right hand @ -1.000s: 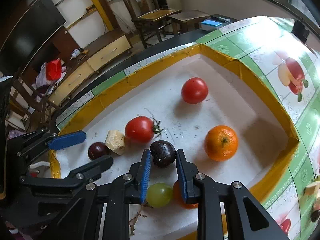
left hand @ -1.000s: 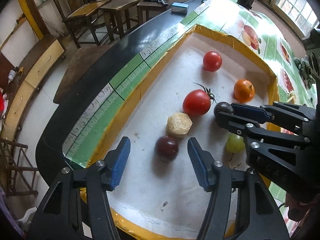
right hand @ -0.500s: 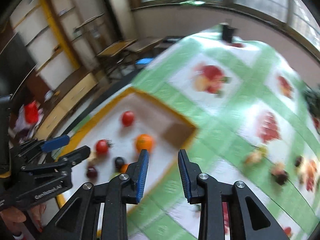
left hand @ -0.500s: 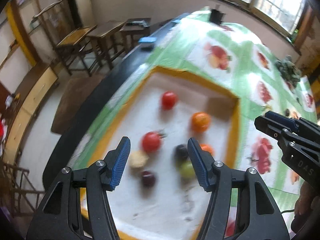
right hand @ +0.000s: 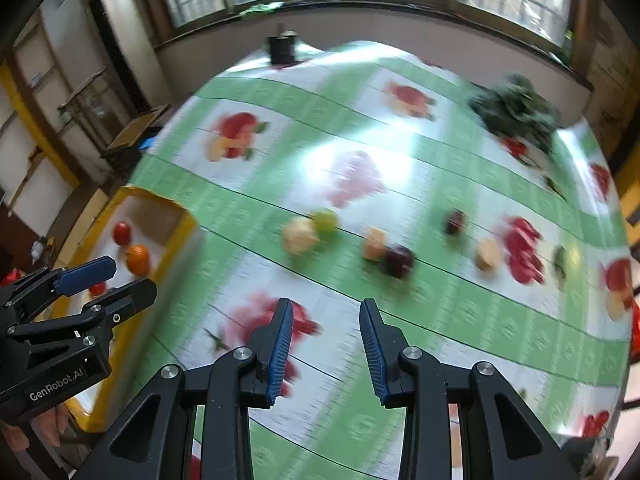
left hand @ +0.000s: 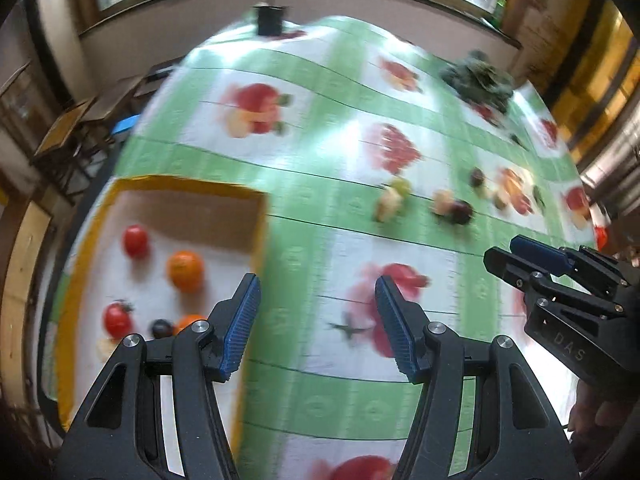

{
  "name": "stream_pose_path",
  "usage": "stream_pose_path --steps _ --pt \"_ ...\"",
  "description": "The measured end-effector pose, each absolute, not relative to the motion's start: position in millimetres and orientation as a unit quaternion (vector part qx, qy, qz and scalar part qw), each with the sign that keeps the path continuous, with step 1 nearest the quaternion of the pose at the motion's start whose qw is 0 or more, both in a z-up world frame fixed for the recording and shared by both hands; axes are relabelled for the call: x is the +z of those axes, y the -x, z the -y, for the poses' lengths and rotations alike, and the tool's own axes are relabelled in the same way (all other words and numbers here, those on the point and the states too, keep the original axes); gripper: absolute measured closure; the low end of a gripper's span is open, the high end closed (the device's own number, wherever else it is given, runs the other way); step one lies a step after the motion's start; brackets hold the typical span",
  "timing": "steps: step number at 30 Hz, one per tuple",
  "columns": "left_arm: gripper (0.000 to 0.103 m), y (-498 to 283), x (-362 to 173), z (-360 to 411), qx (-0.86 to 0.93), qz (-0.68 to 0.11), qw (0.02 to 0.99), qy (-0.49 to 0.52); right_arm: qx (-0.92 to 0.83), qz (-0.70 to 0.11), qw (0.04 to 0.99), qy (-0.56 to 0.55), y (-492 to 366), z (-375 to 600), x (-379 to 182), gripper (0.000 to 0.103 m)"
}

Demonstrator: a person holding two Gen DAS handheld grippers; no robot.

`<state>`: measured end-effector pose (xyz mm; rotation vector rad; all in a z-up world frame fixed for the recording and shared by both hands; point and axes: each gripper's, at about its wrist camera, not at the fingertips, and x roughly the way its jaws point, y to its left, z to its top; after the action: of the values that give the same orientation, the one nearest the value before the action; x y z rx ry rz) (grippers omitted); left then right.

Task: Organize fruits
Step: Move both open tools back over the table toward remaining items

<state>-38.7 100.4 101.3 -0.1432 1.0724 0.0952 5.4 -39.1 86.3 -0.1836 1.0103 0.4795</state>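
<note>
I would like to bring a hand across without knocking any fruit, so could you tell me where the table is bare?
The green-and-white fruit-print tablecloth is bare from the yellow-rimmed white tray rightward, nearer than the loose fruit. That blurred row is crowded: green grape, dark plum, pale chunks. The tray's near end is crowded too.

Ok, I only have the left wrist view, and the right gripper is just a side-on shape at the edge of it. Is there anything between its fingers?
Observer: No. The right wrist view looks straight down the right gripper. Nothing is between its fingers, which are opening over the bare tablecloth.
Operator: And which loose fruit lies most directly ahead of it?
Observer: A dark plum touching a pale chunk. They lie just beyond the fingertips, slightly to the right in that view.
</note>
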Motion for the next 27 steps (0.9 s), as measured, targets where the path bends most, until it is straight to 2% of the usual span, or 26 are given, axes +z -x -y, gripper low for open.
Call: stream_pose_path --steps 13,27 --pt "0.043 13 99 -20 0.000 -0.519 0.854 0.042 0.176 -0.494 0.849 0.063 -16 129 80 0.070" --pt "0.043 -9 80 14 -0.017 -0.544 0.838 0.040 0.160 -0.509 0.844 0.044 -33 177 67 0.069"
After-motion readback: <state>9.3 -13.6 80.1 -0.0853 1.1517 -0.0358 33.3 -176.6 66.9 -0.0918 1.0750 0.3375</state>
